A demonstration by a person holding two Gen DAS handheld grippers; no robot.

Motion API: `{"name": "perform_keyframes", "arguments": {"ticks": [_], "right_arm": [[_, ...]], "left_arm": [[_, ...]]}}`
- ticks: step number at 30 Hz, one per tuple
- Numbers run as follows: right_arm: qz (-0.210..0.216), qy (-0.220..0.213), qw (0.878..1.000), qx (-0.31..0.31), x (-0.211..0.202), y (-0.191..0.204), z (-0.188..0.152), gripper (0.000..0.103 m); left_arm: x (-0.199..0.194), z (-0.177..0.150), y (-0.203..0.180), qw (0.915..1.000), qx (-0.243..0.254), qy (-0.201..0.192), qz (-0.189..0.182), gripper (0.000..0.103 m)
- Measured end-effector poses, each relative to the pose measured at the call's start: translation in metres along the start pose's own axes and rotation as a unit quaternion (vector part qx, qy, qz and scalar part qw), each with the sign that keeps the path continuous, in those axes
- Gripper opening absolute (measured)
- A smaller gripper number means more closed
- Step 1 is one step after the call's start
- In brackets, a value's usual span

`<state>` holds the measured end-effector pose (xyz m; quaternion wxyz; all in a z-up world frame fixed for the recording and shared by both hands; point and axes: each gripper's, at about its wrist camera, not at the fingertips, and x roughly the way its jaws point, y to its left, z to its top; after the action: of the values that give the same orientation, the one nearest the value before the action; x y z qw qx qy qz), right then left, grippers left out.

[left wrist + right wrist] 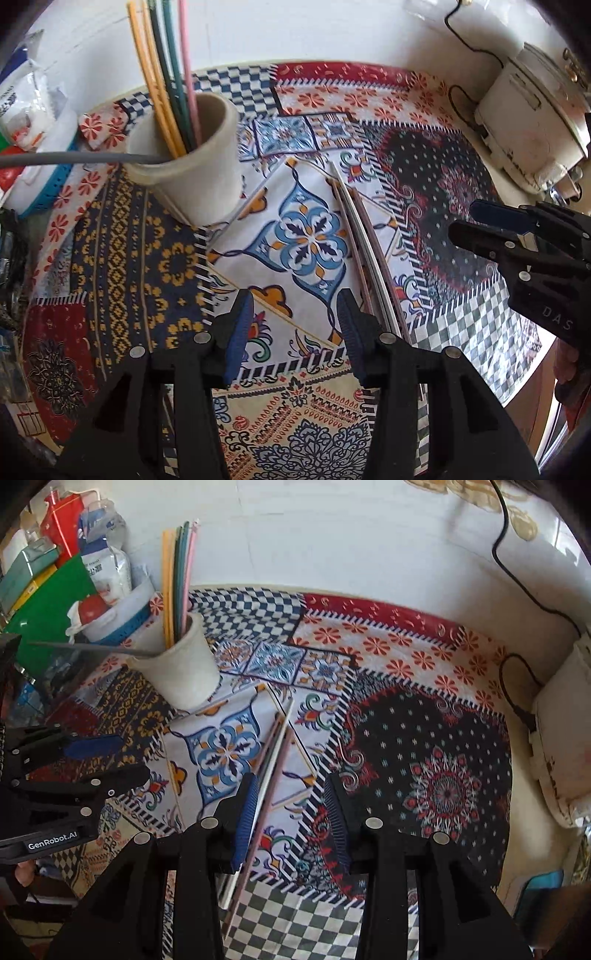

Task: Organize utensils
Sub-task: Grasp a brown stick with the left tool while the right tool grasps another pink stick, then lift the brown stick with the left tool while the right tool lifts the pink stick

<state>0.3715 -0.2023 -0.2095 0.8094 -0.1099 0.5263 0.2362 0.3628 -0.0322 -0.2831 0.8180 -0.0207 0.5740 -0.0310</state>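
Observation:
A beige cup (195,162) stands on the patterned tablecloth (122,266) and holds several coloured chopsticks (162,74) plus a grey one leaning left. It also shows in the right wrist view (181,672). Loose chopsticks (365,251) lie on the cloth to the right of the cup, also seen in the right wrist view (273,753). My left gripper (295,332) is open and empty above the cloth, left of the loose chopsticks. My right gripper (291,812) is open, its left finger beside the loose chopsticks.
A white appliance (532,122) with a black cable sits at the far right by the wall. A white and blue container (122,616), bags and boxes (48,576) crowd the far left behind the cup.

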Motion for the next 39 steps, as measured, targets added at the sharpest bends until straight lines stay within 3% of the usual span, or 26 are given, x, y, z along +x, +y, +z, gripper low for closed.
{"name": "perform_keyframes", "arguments": {"ticks": [8, 14, 20, 29, 32, 34, 39], "right_arm": [[-0.013, 0.055, 0.998, 0.027, 0.016, -0.018, -0.035, 0.034], [0.028, 0.084, 0.995, 0.052, 0.029, -0.018, -0.050, 0.034], [0.054, 0.098, 0.993, 0.031, 0.044, 0.008, -0.053, 0.034], [0.027, 0.086, 0.995, -0.036, 0.051, 0.033, -0.048, 0.034], [0.011, 0.094, 0.994, -0.046, 0.053, 0.028, -0.046, 0.027], [-0.005, 0.099, 0.994, -0.053, 0.053, 0.019, -0.047, 0.011], [-0.006, 0.114, 0.993, -0.036, 0.051, -0.012, -0.046, 0.009]], "left_arm": [[0.043, -0.003, -0.036, 0.9968, 0.042, 0.056, -0.039, 0.046], [0.056, -0.003, -0.049, 0.9964, 0.063, 0.049, -0.030, 0.037], [0.059, -0.004, -0.039, 0.9973, 0.057, 0.046, -0.010, 0.014], [0.051, -0.017, -0.004, 0.9972, 0.038, 0.063, -0.005, 0.009], [0.048, -0.020, 0.004, 0.9960, 0.041, 0.078, -0.016, 0.009], [0.045, -0.021, 0.009, 0.9947, 0.043, 0.090, -0.025, 0.009], [0.038, -0.025, 0.022, 0.9917, 0.048, 0.113, -0.039, 0.009]]}}
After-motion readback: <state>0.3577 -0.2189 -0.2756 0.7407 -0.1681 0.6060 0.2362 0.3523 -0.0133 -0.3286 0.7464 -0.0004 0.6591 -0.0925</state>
